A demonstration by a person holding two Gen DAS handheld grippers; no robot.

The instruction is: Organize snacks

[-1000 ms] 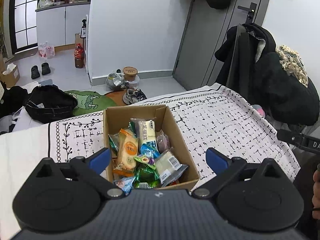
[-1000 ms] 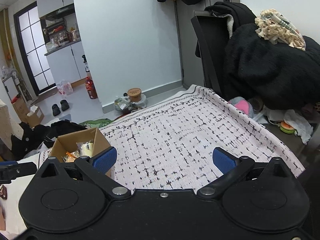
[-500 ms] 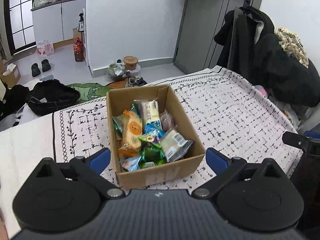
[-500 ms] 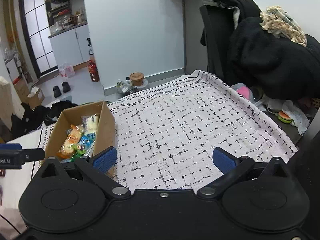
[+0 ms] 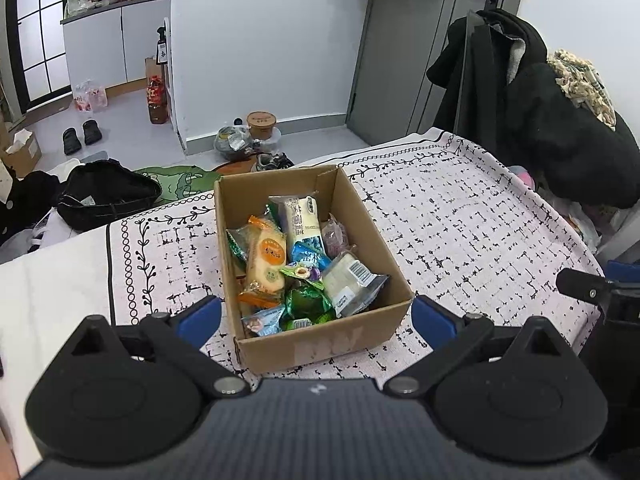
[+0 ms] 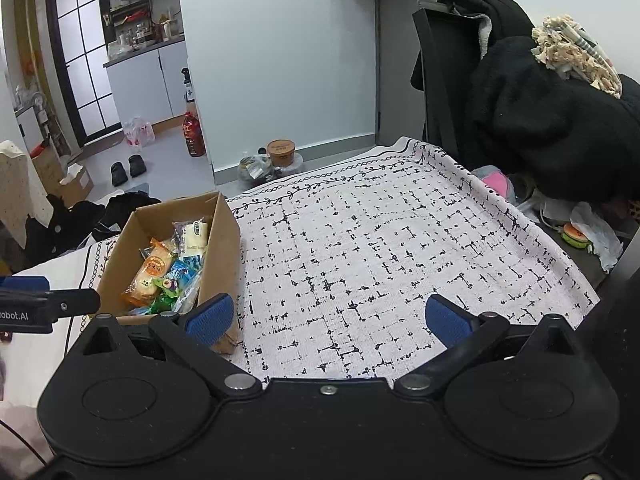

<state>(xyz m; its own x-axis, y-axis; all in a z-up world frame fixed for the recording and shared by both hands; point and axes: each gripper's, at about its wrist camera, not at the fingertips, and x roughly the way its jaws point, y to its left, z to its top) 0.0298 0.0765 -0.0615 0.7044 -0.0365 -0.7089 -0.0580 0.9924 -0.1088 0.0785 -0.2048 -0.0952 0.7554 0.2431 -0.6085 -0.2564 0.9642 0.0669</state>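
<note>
Here the left gripper (image 5: 316, 316) has its two blue-padded fingers (image 5: 199, 315) spread wide, with nothing between them but the near end of the cardboard box (image 5: 320, 346), which they straddle from just behind without clearly touching it; the right gripper (image 6: 326, 316) is likewise spread and empty, its pads hanging over the bare patterned cloth (image 6: 400, 248), with its left pad close to the near corner of the box. Outward from the fingers, the box stands open on the cloth toward the left side of the table; inside it the snacks (image 5: 298, 264) lie piled loosely, a pale packet with an orange label (image 5: 266, 260), a long white packet (image 5: 304, 216), a clear wrapped one with a barcode (image 5: 352, 280), and several green and blue wrappers overlapping one another; no snack shows on the cloth outside the box. That fits two readings: the packets all gathered in and the sorting near its close, or a full box waiting to be emptied and laid out on the open cloth to the right; one moment does not settle which. Either way, any grasp in that heap calls for narrowing the fingers onto a single top packet, since the wrappers are slippery and crowded; beyond the table stand a chair heaped with dark coats (image 6: 540, 120) and a cluttered floor.
</note>
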